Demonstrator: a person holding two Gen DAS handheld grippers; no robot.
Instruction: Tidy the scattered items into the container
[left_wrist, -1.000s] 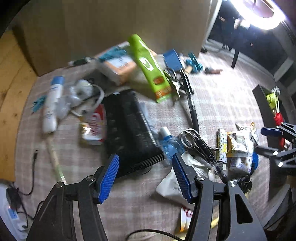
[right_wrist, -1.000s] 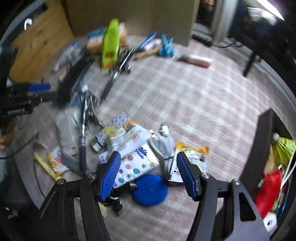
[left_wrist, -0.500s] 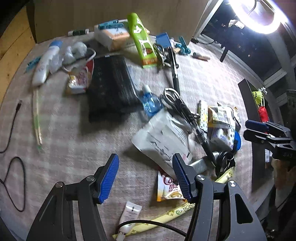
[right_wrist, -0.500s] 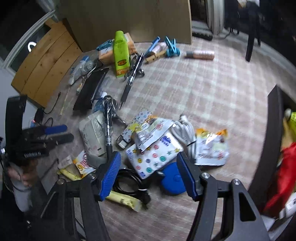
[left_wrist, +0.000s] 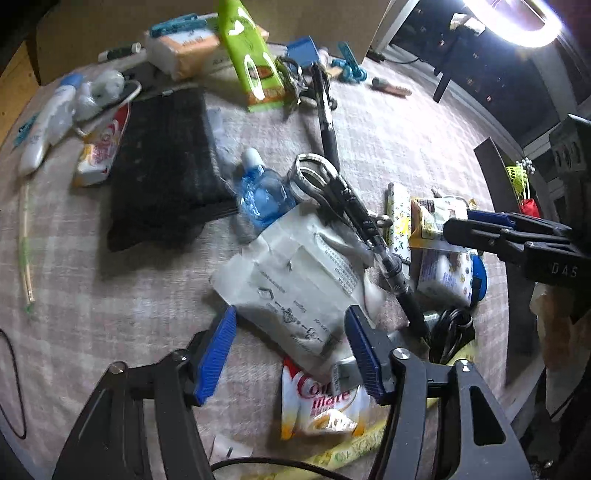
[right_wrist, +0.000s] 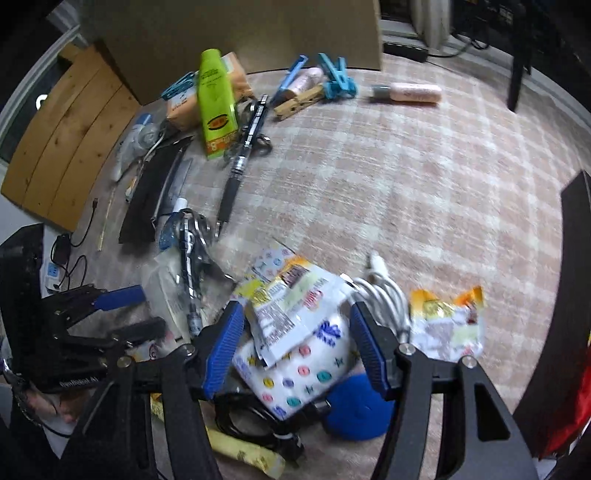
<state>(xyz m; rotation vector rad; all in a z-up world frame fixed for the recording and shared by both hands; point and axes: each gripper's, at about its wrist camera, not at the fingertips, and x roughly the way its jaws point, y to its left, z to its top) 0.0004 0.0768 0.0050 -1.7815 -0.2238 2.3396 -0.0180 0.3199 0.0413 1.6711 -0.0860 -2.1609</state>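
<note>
Right gripper (right_wrist: 295, 347) closing in but not yet gripping, straddling dotted tissue pack (right_wrist: 295, 373) under snack wrapper (right_wrist: 291, 302), pack's long axis slanting across jaws; left gripper (left_wrist: 290, 350) open, empty, over white pouch (left_wrist: 295, 266); container (right_wrist: 576, 295) far right, nearer right hand.

A home floor: checked rug (right_wrist: 388, 177), wooden boards (right_wrist: 62, 147), scattered toiletries, snack packets, clothes pegs.
</note>
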